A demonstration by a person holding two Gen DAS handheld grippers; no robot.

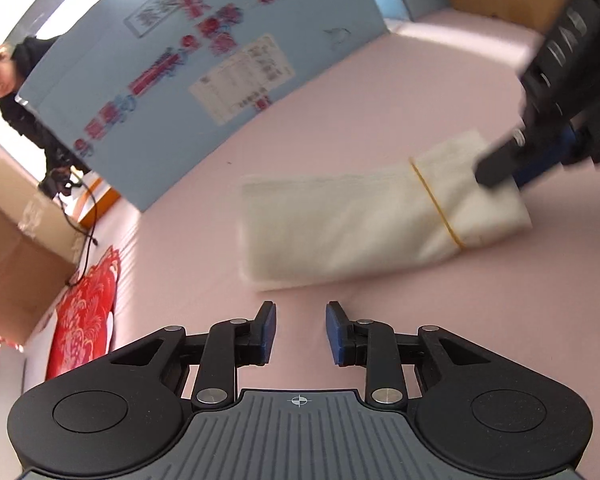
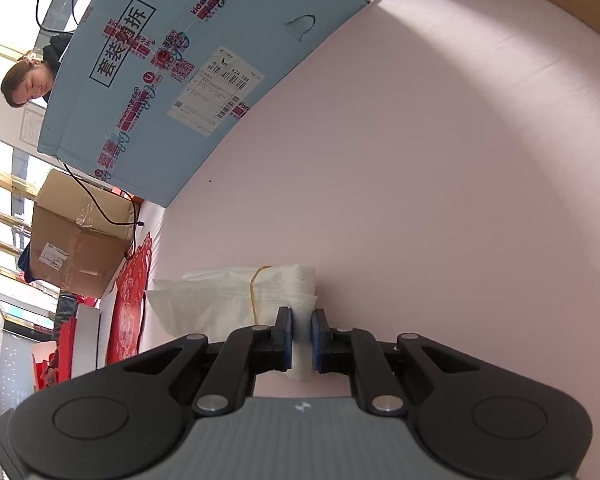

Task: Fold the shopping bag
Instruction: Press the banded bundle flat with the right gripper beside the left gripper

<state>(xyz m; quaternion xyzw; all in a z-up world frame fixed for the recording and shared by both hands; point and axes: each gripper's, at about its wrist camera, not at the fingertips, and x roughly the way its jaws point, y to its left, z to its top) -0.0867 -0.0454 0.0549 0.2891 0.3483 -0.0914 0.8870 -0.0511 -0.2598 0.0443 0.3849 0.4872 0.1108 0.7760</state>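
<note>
My right gripper (image 2: 299,334) clamping one end of the folded white bag (image 1: 364,226), rubber band (image 1: 436,200) wrapping it, bag lying on the pink table (image 1: 380,100), my left gripper (image 1: 300,330) hovering just beside, fingers apart, holding nothing.

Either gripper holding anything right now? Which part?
Right gripper pinches the folded white bag at its end, near the yellow rubber band. Left gripper is open, holding nothing.
</note>
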